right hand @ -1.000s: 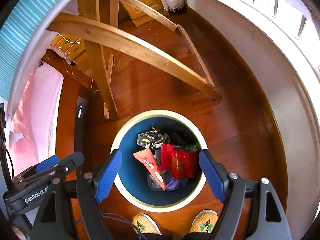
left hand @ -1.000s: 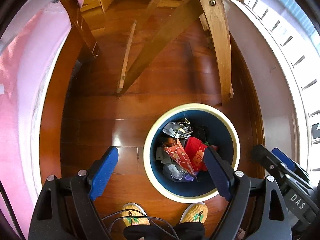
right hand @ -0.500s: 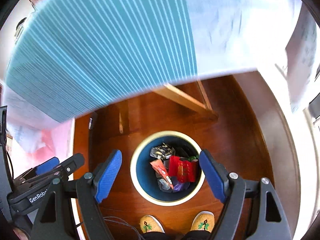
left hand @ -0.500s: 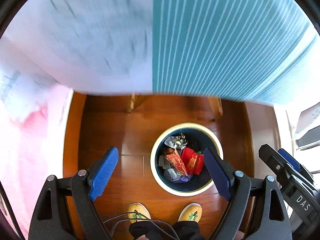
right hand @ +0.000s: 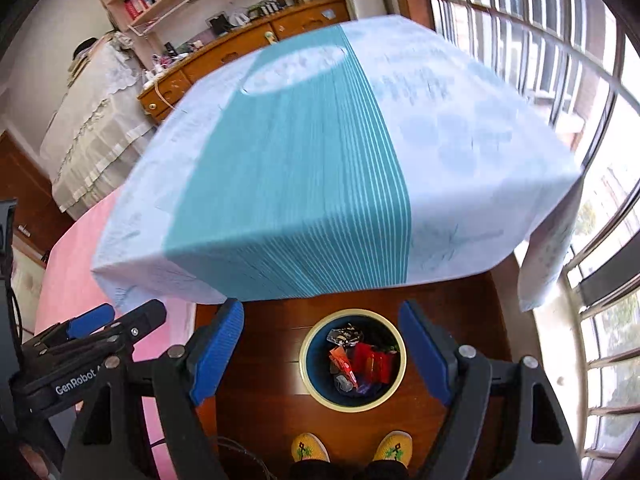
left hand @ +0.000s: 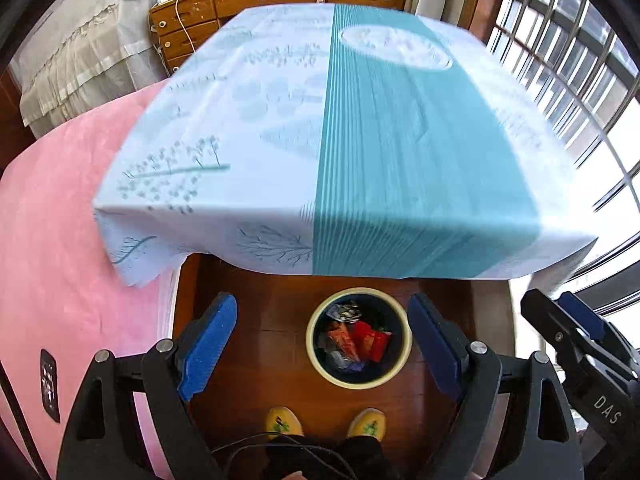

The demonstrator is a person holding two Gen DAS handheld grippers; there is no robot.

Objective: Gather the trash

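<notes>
two yellow slippers point(left hand: 326, 422) nearest, on wood floor point(left hand: 264, 320). left gripper point(left hand: 322, 344) and right gripper point(right hand: 320, 352) both spread wide, empty, above round bin point(left hand: 316, 354) holding wrappers point(left hand: 358, 340). beyond, table under teal-striped cloth point(left hand: 360, 140), then dresser point(left hand: 240, 4).

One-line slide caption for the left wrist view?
Open left gripper above a floor bin of wrappers, beside a cloth-covered table.

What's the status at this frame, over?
Left gripper and right gripper: jaws open, empty. Trash bin on the floor below, wrappers inside. Clothed table ahead, nothing seen on top.
</notes>
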